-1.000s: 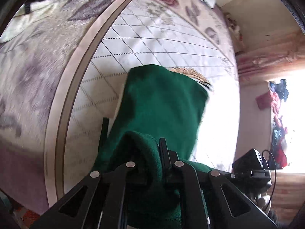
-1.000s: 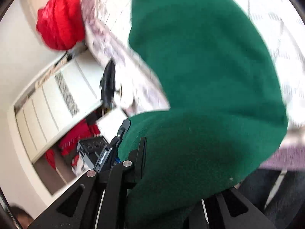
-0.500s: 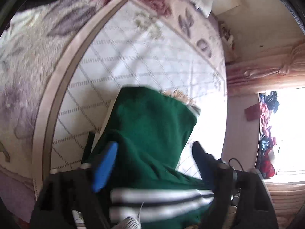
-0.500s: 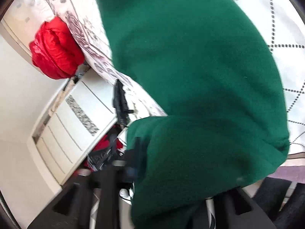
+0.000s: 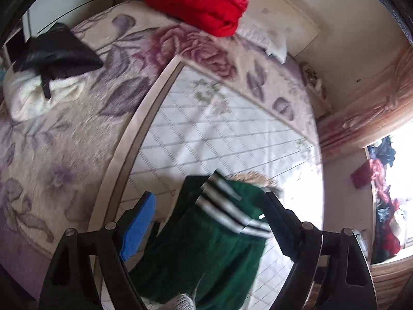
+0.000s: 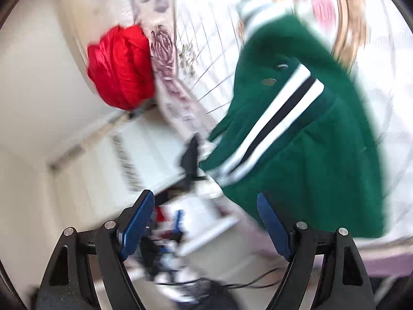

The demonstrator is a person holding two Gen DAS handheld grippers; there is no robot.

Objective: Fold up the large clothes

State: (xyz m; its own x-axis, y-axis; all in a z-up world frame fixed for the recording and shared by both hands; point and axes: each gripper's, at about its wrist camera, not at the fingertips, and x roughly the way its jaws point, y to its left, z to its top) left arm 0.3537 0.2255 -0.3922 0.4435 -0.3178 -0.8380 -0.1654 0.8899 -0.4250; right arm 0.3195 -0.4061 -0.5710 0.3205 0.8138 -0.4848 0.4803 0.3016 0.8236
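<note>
Floral bedding covers the bed, with a white quilted cover spread over its middle. From my left tool's camera I see a red bundle at twelve o'clock by the headboard, a black garment on a cream cushion at ten o'clock, and a heap of clothes by the bright window at three o'clock.

My left tool stands wide, its blue pad clear of the cloth. Between the spread fingers, toward six o'clock, I look down on the green jacket lying folded on the quilted cover, its white and dark stripes across the top; neither finger presses on it.

My right tool is opening, nothing between its fingers. Its view is blurred. The green jacket fills two to four o'clock there, beyond the right finger, and the red bundle sits at ten o'clock.
</note>
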